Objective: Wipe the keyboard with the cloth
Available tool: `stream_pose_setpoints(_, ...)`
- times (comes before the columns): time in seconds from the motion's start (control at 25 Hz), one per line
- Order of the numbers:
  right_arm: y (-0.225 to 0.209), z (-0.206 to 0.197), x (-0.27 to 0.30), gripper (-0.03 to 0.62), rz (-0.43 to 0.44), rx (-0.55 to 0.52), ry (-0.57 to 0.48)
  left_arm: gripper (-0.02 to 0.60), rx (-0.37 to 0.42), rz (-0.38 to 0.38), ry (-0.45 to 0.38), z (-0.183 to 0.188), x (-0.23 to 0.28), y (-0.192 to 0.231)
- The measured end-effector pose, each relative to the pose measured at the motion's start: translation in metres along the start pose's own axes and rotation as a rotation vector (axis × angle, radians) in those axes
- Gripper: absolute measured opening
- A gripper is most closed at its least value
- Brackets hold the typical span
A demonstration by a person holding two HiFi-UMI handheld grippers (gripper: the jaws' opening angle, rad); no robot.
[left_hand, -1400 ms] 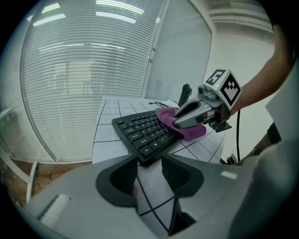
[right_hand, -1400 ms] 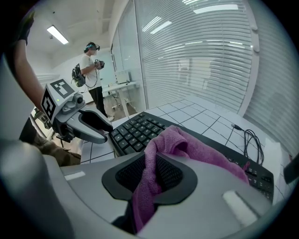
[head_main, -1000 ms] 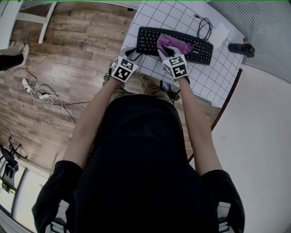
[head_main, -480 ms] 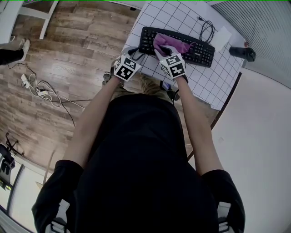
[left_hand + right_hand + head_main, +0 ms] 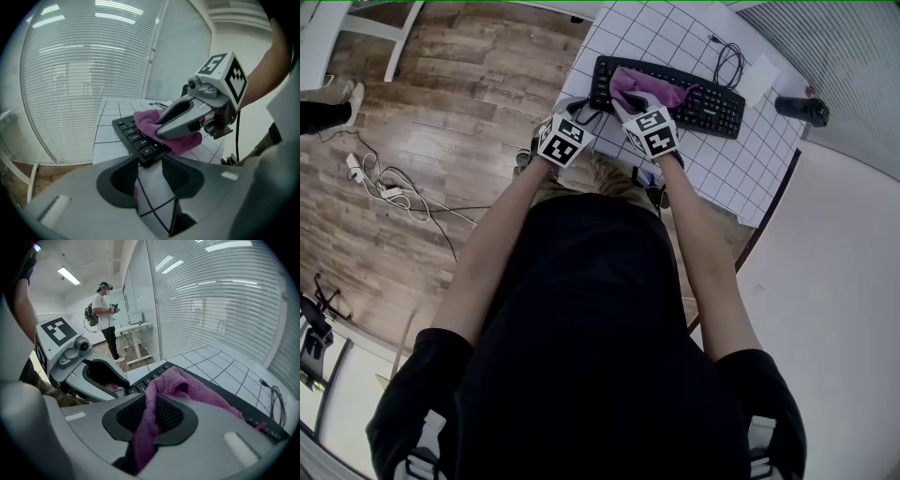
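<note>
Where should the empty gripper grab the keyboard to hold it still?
Take the keyboard's near left corner, coming in from the table's front edge. It lies flat and thin, that corner is bare of the cloth, and the left gripper's open jaws face it.

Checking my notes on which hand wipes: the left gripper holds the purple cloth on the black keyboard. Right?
No. It is the right gripper that holds the purple cloth on the black keyboard, as the right gripper view shows. The left gripper is open and grips nothing.
</note>
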State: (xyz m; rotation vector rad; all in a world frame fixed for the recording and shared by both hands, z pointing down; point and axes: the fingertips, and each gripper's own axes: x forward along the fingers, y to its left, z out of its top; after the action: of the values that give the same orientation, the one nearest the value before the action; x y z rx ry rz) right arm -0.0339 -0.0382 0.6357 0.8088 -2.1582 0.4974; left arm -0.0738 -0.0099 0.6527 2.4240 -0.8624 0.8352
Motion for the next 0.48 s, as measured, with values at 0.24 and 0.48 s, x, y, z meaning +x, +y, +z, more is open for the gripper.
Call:
stream_pose_setpoints(0.24,0.008,0.013,0.01,0.084,0.039,0.038,-0.035,0.155,-0.003,0.001,0.001,0.003,0.0,0.003)
stream_pose_setpoints(0.48,0.003,0.043,-0.013,0.084,0.127,0.261,-0.223,0.163,-0.062,-0.034,0.001,0.009,-0.001,0.003)
